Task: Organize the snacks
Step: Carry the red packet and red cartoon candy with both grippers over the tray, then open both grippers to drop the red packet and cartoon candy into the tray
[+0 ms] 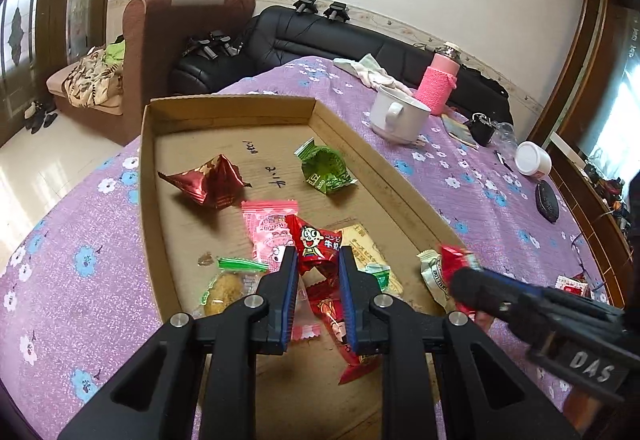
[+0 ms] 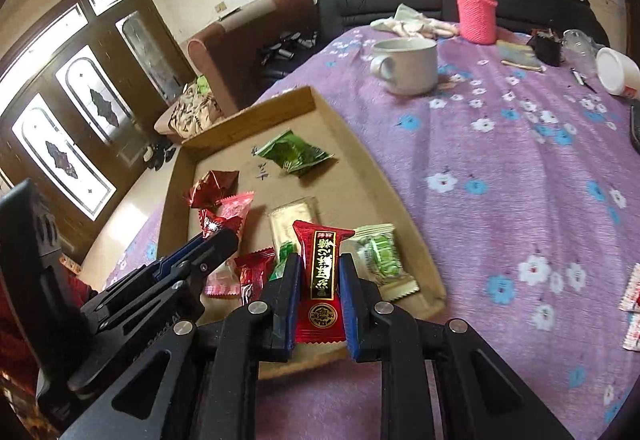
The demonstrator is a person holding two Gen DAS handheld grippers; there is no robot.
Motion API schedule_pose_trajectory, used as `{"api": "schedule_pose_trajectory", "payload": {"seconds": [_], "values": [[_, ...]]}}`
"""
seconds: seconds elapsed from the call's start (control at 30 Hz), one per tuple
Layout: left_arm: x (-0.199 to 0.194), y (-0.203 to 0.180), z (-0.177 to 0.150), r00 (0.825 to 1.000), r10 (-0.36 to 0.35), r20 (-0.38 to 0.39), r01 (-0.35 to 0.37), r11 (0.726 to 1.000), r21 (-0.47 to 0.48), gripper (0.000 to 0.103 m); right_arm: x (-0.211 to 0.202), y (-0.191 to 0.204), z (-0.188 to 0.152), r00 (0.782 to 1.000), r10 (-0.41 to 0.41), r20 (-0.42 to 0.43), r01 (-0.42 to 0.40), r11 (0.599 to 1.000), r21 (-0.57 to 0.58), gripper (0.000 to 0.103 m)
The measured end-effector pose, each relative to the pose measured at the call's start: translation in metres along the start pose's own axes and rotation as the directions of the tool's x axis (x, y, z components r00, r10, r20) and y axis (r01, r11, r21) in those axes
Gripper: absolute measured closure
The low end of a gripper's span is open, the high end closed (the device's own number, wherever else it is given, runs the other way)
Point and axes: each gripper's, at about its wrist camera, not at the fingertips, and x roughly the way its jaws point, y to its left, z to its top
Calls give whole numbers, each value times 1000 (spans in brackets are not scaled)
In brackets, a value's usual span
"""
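Fingers [image 1: 318, 260] [image 2: 320, 268] of both grippers clamp red candies [image 1: 316, 246] [image 2: 322, 268] above snack-strewn cardboard tray [image 1: 148, 175].

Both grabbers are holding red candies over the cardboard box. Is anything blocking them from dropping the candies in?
Nothing visible blocks them. The left gripper holds a cartoon candy, the right gripper a red-and-gold packet, both above the open cardboard tray. Only other snacks lie underneath.

Black tool [image 1: 318, 260] w/ blue pads [image 1: 289, 304], silver screws, both sides

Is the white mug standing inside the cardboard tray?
No, the white mug stands on the purple tablecloth, beyond the cardboard tray.
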Motion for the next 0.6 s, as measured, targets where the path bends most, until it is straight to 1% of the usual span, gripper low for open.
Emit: {"api": "schedule_pose_trajectory", "payload": {"seconds": [0.13, 0.27, 0.5, 0.6], "values": [[6, 1, -1, 1000, 3, -23, -3, 1000, -7, 84, 12, 3, -2, 1000, -3, -14, 3, 1000, -3, 82], [8, 2, -1, 1000, 2, -26, -2, 1000, -15, 84, 24, -1, -5, 999, 0, -36, 0, 1000, 8, 82], [9, -1, -1, 1000, 10, -25, -10, 1000, -8, 84, 25, -2, -6, 1000, 4, -23, -4, 1000, 8, 81], [9, -1, -1, 1000, 11, -23, -12, 1000, -10, 82, 23, -2, -7, 1000, 8, -23, -8, 1000, 8, 81]]}}
